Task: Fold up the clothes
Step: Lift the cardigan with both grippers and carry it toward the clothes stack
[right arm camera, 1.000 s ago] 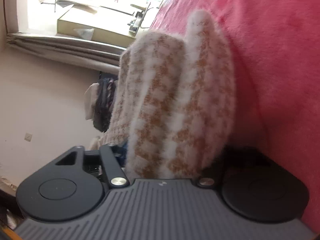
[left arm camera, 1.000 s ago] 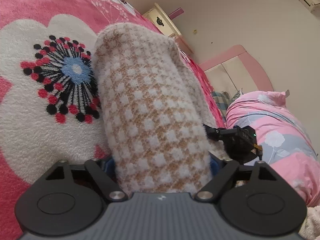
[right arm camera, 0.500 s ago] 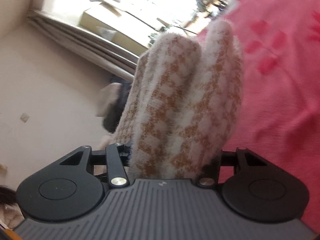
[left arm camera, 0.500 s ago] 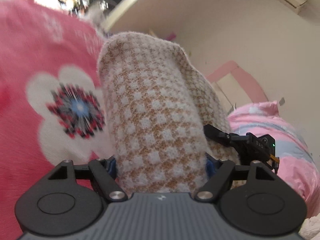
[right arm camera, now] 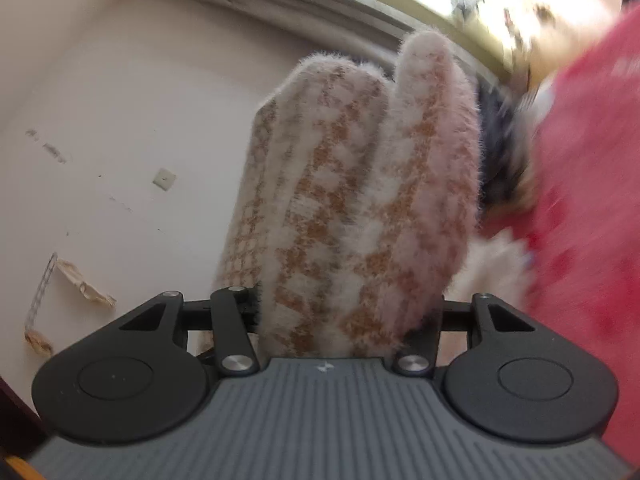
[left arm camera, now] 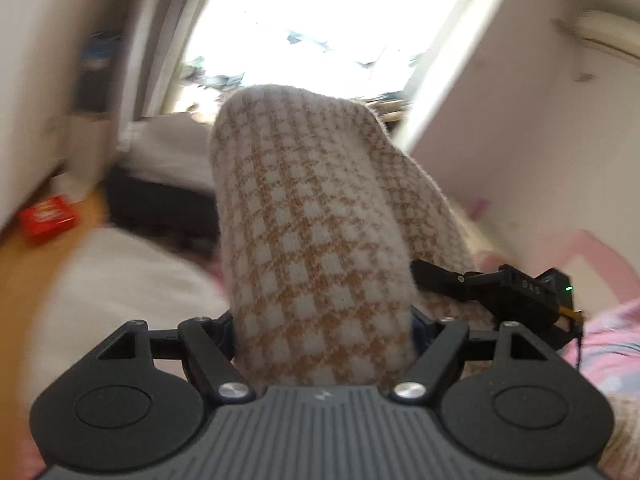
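Observation:
A fuzzy tan-and-white checked garment (left arm camera: 304, 208) is bundled thick and stands up between the jaws of my left gripper (left arm camera: 320, 320), which is shut on it. The cloth hides the fingertips. The other gripper's black body (left arm camera: 500, 292) shows just right of the bundle, at the same cloth. In the right wrist view the garment (right arm camera: 352, 184) forms two fuzzy folds, lifted clear of the bed. My right gripper (right arm camera: 348, 320) is shut on these folds.
A bright window (left arm camera: 332, 20) fills the top of the left wrist view. A red box (left arm camera: 46, 216) lies on the wooden floor at the left. Pink bedding (left arm camera: 600, 344) is at the right. The red-pink blanket (right arm camera: 580, 200) is blurred beside a pale wall (right arm camera: 120, 120).
Both grippers have risen with the garment off the flowered pink blanket. The views have swung up toward the window and the wall, and both are blurred by the motion.

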